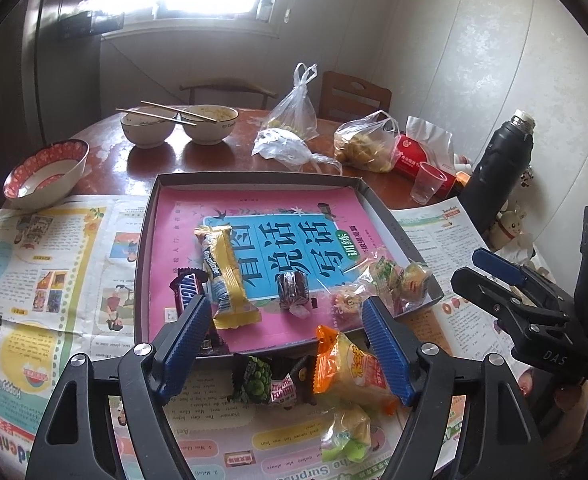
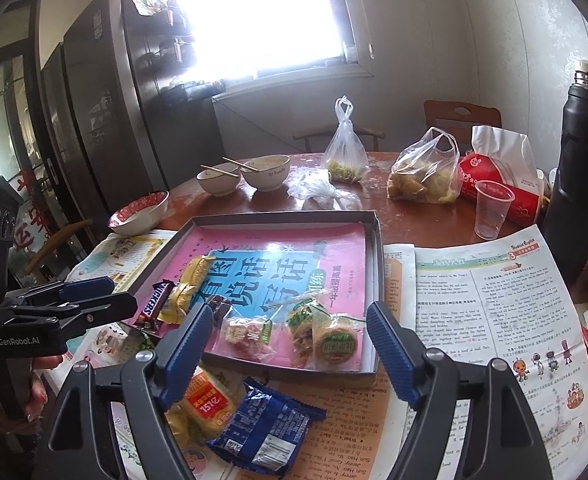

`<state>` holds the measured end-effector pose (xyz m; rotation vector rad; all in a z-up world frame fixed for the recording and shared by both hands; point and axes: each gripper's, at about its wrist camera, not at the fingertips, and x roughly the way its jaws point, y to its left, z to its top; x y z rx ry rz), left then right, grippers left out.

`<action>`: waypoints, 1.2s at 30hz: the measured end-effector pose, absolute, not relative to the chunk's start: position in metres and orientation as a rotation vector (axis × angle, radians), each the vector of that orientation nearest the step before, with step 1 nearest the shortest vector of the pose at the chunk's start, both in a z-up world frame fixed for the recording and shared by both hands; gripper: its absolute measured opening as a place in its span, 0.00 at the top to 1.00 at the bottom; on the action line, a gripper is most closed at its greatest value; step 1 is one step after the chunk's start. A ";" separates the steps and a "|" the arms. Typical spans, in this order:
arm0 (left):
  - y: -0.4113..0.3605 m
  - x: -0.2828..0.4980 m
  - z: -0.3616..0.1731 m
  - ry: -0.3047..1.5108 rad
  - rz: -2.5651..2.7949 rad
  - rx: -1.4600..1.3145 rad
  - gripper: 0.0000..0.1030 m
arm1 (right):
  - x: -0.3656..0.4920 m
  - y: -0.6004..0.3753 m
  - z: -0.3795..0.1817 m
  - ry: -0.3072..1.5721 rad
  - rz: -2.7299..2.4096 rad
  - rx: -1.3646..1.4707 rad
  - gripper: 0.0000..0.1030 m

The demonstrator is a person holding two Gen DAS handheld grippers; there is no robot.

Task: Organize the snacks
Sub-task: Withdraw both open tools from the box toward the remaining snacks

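A shallow grey tray (image 1: pixel 148 240) lined with a pink book cover holds a Snickers bar (image 1: pixel 188 290), a yellow wafer pack (image 1: pixel 226 276), a dark candy (image 1: pixel 292 290) and clear-wrapped pastries (image 1: pixel 390 276). Loose on the newspaper in front of the tray lie an orange snack pack (image 1: pixel 350 368), a green pea pack (image 1: pixel 254 378) and a green-yellow candy (image 1: pixel 348 434). My left gripper (image 1: pixel 286 344) is open and empty above them. My right gripper (image 2: pixel 288 354) is open and empty over the tray's (image 2: pixel 377 248) near edge, above a blue pack (image 2: pixel 270 424) and an orange-yellow pack (image 2: pixel 210 400).
Newspapers (image 1: pixel 34 280) cover the near table. Behind the tray stand bowls with chopsticks (image 1: pixel 210 124), a red-rimmed bowl (image 1: pixel 46 172), plastic bags (image 1: pixel 364 142), a tissue pack (image 1: pixel 422 152), a plastic cup (image 2: pixel 492 214) and a black thermos (image 2: pixel 578 168) at the right.
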<state>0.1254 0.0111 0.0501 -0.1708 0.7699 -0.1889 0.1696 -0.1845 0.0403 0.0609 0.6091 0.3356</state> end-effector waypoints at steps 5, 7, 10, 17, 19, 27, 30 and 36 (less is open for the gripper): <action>0.010 0.120 0.054 0.758 -0.192 -0.158 0.23 | 0.165 -0.183 0.044 0.600 0.343 0.057 0.22; 0.009 0.118 0.055 0.753 -0.194 -0.154 0.23 | 0.163 -0.183 0.045 0.597 0.345 0.057 0.20; 0.007 0.115 0.057 0.747 -0.185 -0.142 0.23 | 0.160 -0.183 0.046 0.595 0.349 0.055 0.19; 0.007 0.107 0.060 0.726 -0.179 -0.134 0.23 | 0.153 -0.182 0.046 0.597 0.353 0.049 0.16; 0.006 0.105 0.059 0.729 -0.179 -0.129 0.23 | 0.151 -0.182 0.046 0.599 0.357 0.053 0.15; -0.002 0.097 0.056 0.747 -0.196 -0.095 0.23 | 0.146 -0.183 0.045 0.602 0.368 0.059 0.14; -0.001 0.095 0.054 0.756 -0.198 -0.096 0.23 | 0.143 -0.184 0.043 0.607 0.381 0.075 0.14; -0.002 0.092 0.051 0.766 -0.200 -0.088 0.23 | 0.138 -0.184 0.043 0.605 0.382 0.077 0.14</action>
